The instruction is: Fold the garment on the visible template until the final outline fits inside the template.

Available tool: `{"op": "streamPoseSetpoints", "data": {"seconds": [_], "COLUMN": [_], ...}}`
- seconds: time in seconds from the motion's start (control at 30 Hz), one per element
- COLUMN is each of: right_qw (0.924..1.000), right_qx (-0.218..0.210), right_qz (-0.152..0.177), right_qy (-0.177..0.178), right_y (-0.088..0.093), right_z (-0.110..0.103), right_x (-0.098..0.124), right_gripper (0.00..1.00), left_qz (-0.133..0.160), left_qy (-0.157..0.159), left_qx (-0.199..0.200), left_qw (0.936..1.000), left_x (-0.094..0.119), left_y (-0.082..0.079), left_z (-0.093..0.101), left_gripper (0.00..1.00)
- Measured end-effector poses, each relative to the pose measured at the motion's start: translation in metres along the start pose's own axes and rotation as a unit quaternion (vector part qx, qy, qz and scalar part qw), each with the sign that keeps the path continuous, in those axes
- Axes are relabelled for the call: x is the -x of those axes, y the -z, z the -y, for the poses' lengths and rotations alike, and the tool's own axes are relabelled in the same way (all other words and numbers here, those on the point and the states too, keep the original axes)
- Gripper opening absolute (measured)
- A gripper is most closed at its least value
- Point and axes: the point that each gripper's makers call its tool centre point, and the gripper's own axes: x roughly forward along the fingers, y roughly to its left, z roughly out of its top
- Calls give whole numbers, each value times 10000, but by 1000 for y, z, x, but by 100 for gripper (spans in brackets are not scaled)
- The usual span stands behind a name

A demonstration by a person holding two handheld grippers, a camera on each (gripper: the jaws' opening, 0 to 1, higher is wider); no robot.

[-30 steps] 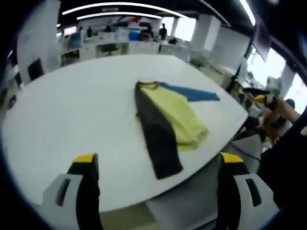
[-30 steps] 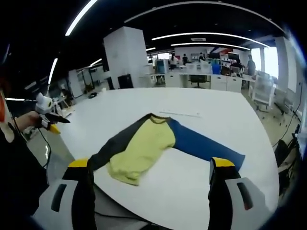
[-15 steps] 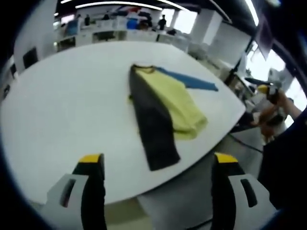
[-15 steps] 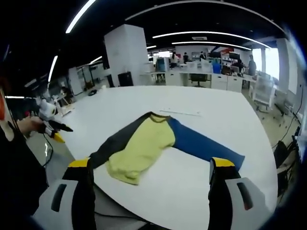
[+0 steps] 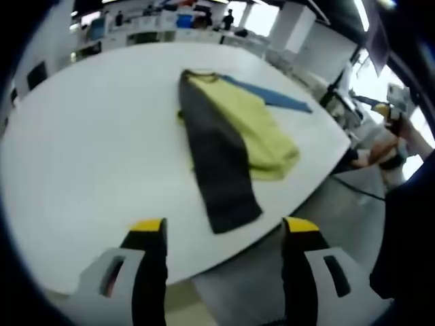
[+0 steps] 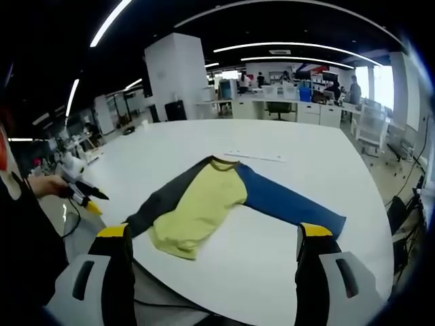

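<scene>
A long-sleeved garment lies flat on the white table [image 5: 88,136], unfolded. Its body is yellow [image 5: 248,129], one sleeve is dark grey [image 5: 217,170] and the other blue [image 5: 272,96]. In the right gripper view the yellow body [image 6: 197,207] sits between the grey sleeve [image 6: 160,200] and the blue sleeve [image 6: 285,204]. My left gripper [image 5: 224,227] hovers open over the table's near edge, just short of the grey cuff. My right gripper [image 6: 214,232] is open too, above the table edge [image 6: 306,149], near the yellow hem. Neither holds anything.
A thin dark line [image 6: 255,157] marks the table beyond the collar. A hand holds the left gripper [image 6: 78,187] off the table's left side, and the right gripper [image 5: 391,109] shows off the right. Desks, chairs and people fill the office behind.
The left gripper's camera has come lower and closer to the table edge and the grey cuff. The garment lies as before. The right gripper has hardly moved.
</scene>
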Motion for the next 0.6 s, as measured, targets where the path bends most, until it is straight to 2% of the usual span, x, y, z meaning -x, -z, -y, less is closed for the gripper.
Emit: {"op": "streamPoseSetpoints", "data": {"seconds": [0.27,0.6], "right_qw": [10000,10000], "right_qx": [-13,-57], "right_qz": [-32,18], "right_qy": [37,52], "right_y": [1,-2], "right_z": [0,-3], "right_x": [0,0], "right_gripper": [98,98], "left_qz": [-99,-309], "left_qy": [24,-83], "left_qx": [-14,-134], "left_qw": [9999,9994], "left_x": [-17,-34], "left_y": [11,23], "left_z": [-3,-8], "left_gripper": [46,35]}}
